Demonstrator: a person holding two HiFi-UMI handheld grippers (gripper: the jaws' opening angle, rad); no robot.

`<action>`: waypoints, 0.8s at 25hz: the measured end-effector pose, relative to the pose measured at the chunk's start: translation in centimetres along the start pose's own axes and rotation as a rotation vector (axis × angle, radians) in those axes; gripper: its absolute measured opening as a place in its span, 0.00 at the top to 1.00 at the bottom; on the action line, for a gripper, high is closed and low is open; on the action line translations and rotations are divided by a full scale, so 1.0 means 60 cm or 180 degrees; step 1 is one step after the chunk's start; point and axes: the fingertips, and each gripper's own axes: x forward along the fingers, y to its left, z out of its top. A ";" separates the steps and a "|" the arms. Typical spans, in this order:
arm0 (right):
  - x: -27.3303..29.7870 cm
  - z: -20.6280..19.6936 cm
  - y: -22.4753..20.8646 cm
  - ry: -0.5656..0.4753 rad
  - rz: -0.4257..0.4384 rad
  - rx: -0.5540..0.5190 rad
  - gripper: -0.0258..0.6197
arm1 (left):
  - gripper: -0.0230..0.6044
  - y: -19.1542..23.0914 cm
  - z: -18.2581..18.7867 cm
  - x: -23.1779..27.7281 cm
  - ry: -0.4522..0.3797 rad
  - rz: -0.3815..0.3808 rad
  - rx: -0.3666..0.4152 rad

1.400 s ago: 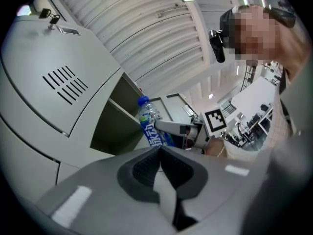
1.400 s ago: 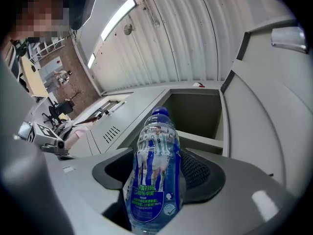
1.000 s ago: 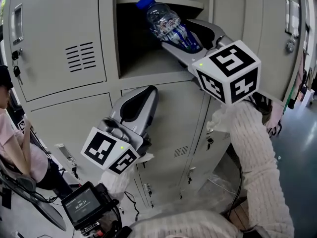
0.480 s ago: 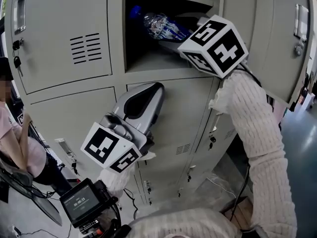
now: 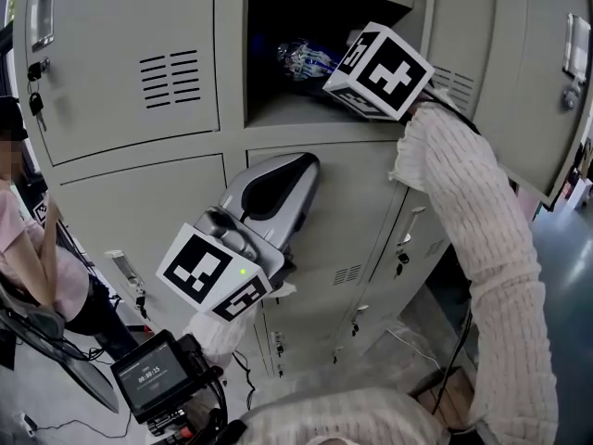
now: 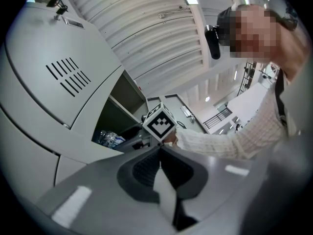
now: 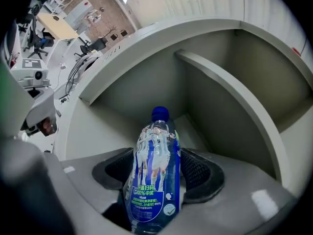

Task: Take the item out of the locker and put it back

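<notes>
Clear plastic water bottle (image 7: 153,190) w/ blue cap & label sat pinched between your right gripper's (image 7: 157,166) pads, cap toward the far corner of the grey metal locker's (image 5: 278,111) open compartment. You needed to rest it on the compartment floor before releasing. Your left gripper (image 6: 159,163), jaws pressed together & empty, hung nearer, lower left.

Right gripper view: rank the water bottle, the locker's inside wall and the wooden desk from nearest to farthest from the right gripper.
1. Water bottle: gripped between the fingers, centre.
2. Locker's inside wall: just behind the bottle's cap.
3. Wooden desk: far across the room, upper left.
</notes>
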 end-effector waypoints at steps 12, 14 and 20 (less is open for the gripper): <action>0.046 -0.022 0.019 0.0313 0.0331 -0.0187 0.48 | 0.95 0.000 -0.026 0.000 0.0072 0.0025 -0.0102; 0.050 -0.025 0.021 0.0347 0.0346 -0.0245 0.48 | 0.95 0.002 -0.027 0.000 0.0073 0.0031 -0.0106; 0.059 -0.027 0.024 0.0400 0.0352 -0.0395 0.48 | 0.95 0.003 -0.029 -0.001 0.0069 0.0039 -0.0122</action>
